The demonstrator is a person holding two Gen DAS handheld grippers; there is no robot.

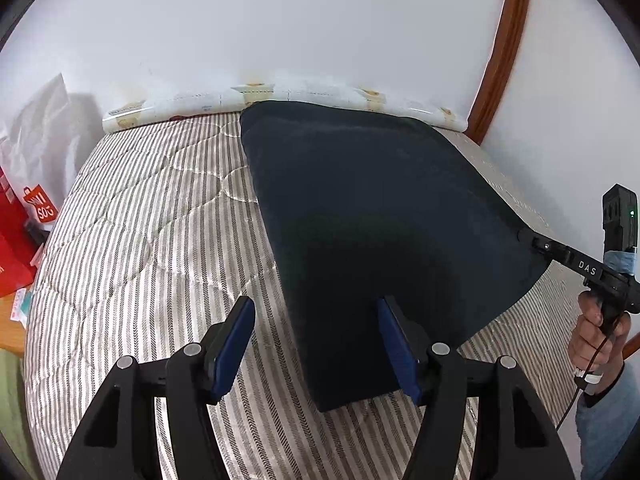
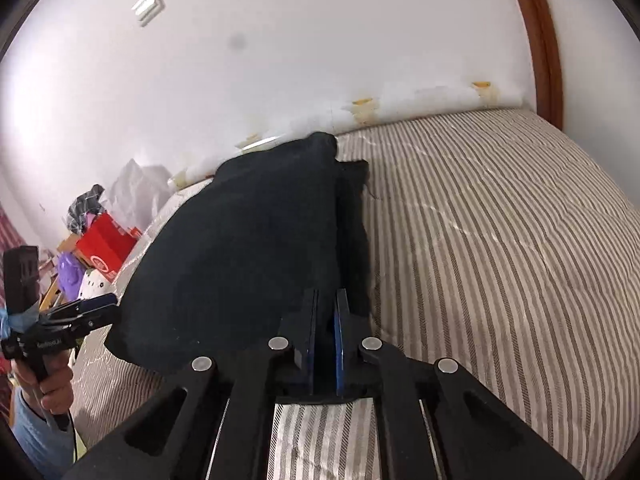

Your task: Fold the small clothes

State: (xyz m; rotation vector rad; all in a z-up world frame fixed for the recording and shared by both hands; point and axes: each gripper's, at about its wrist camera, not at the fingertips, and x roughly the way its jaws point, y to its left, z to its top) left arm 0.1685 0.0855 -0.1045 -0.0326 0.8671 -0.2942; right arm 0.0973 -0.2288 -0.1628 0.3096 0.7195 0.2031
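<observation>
The dark garment lies on the striped mattress, one corner lifted and stretched taut by my right claw, which is clenched on the fabric so that the edge can be drawn over for a fold. My left claw stands released, straddling the near edge without pinching it. A red shopping bag beside the bed and the rolled cover along the wall obstruct nothing.

My right gripper bears "DAS" in white on its arm. A red bag shows partial letters "NI" and "SO"
</observation>
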